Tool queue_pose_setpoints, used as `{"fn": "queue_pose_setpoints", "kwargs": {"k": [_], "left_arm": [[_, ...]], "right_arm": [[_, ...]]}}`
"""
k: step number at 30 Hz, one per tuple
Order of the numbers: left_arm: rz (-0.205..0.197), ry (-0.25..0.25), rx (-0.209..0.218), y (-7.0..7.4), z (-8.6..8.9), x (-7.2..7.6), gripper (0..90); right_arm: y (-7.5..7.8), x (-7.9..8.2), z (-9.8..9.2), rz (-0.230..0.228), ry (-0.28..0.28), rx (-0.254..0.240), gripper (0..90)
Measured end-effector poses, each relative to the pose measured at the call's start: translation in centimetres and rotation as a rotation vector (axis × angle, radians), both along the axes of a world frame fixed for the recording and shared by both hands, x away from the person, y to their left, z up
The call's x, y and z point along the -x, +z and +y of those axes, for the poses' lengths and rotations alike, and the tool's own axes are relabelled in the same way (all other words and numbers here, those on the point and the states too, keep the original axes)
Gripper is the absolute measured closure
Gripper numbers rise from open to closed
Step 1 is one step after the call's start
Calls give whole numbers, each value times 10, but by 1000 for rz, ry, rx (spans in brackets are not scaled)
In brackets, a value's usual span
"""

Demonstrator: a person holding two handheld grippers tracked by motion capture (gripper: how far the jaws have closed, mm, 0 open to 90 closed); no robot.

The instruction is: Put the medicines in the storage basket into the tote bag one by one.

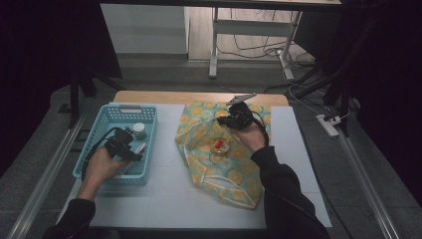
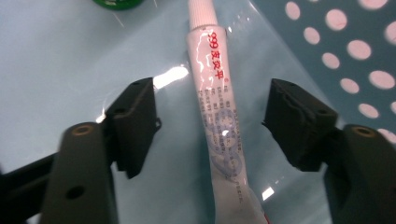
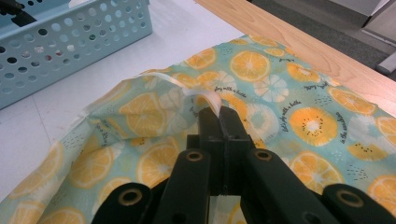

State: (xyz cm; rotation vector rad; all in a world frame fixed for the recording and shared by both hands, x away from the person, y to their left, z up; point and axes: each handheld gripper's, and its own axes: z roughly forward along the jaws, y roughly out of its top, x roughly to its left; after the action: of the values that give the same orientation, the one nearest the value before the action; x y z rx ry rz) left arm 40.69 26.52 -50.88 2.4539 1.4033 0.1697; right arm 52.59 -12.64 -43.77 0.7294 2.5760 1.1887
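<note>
In the left gripper view a white ointment tube [image 2: 219, 107] with red print lies on the floor of the blue basket [image 2: 355, 46]. My left gripper [image 2: 210, 98] straddles the tube, one jaw on each side, with gaps between the pads and the tube. The high view shows this gripper [image 1: 130, 152] reaching down inside the basket [image 1: 119, 112]. My right gripper [image 3: 219, 114] is shut on a pale edge strip of the orange-slice fabric bag [image 3: 280, 84], lifting it slightly. The bag [image 1: 234, 174] lies spread on the white mat, and the right gripper [image 1: 230, 121] is at its far part.
A green-lidded jar [image 1: 139, 130] stands in the basket beyond the tube, its lid showing as a green rim [image 2: 116, 3]. A small red and yellow object [image 1: 219, 146] rests on the bag. Bare wooden tabletop [image 3: 327, 60] runs behind the bag.
</note>
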Motion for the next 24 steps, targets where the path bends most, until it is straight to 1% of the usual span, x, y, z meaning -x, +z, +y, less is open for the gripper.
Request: {"fn": "queue_pose_setpoints", "kwargs": {"k": [7,9,11,13,16,20,22,24], "left_arm": [[37,6,-1,-2,1,-2,548],[44,2,5,-2,1,-2,607],[51,-2,20,-2,1,-3,661],[52,1,21,-2,2,-3,714],[58,11,27,-2,3,-4,732],[54,38,24,-2,4,-4,737],[48,52,30,-1,6,-4,738],[37,59,45,0,7,-3,739]], "right_arm": [[0,0,-1,0,0,1,900],[0,0,-1,-1,0,2,900],[0,0,-1,-1,0,1,900],[-1,1,-1,-1,1,0,900],[-1,1,-1,-3,1,1,900],[0,1,-1,-1,-2,-3,900],[1,1,-1,-4,0,-3,900],[1,2,-1,-4,0,-4,900]]}}
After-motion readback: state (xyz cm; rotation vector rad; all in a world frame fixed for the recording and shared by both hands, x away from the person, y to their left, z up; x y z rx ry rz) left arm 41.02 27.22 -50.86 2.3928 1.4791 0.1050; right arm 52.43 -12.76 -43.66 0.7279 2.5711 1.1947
